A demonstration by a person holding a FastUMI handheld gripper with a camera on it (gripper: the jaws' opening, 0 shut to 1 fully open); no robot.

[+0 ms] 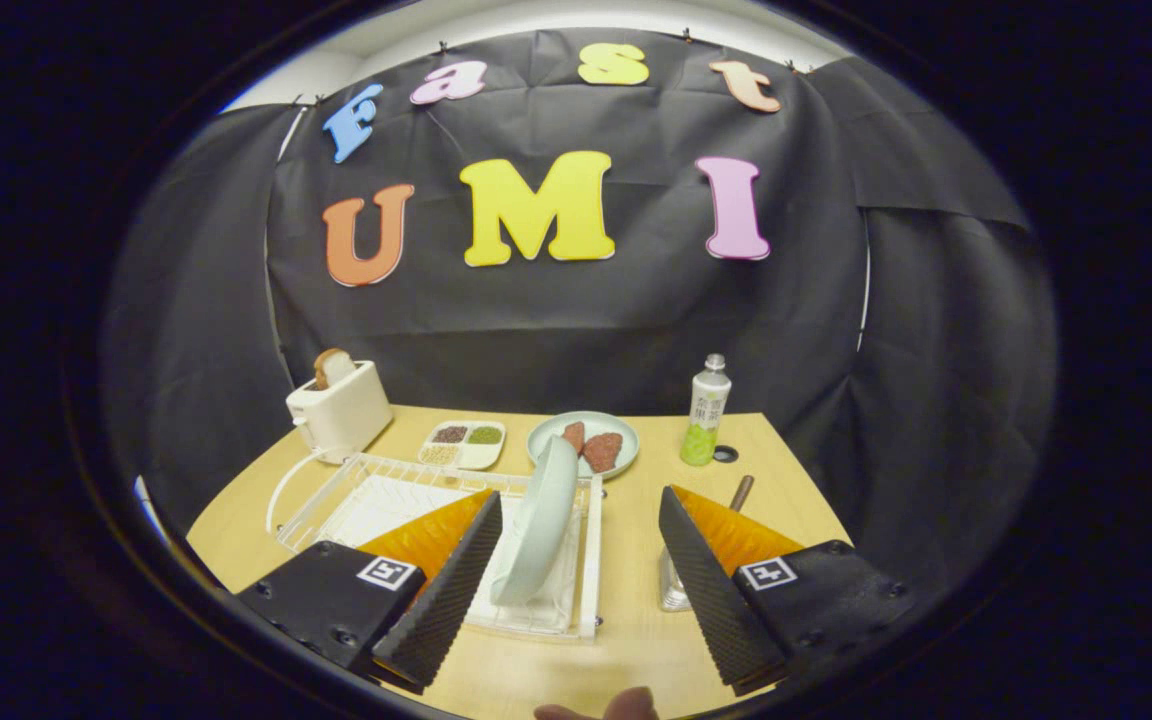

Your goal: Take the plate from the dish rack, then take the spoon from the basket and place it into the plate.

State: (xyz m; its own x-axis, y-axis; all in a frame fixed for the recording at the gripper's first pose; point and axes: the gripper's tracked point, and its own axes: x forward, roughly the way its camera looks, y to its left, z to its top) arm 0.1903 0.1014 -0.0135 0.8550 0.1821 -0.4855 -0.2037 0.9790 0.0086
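Plate (540,520) stands in dish rack (376,500) between open fingers (456,590), spoon (740,493) half-hidden.

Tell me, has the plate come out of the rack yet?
Not yet. The pale plate stands on edge in the clear dish rack, just ahead of the open gripper, whose fingers touch nothing. So nothing looks done. The brown spoon handle pokes up beyond the right finger; the spoon must go into the plate after.

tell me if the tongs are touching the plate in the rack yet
Apart. In the gripper view the tongs are open, and the plate stands on edge in the dish rack between the fingers, with a visible gap on each side.
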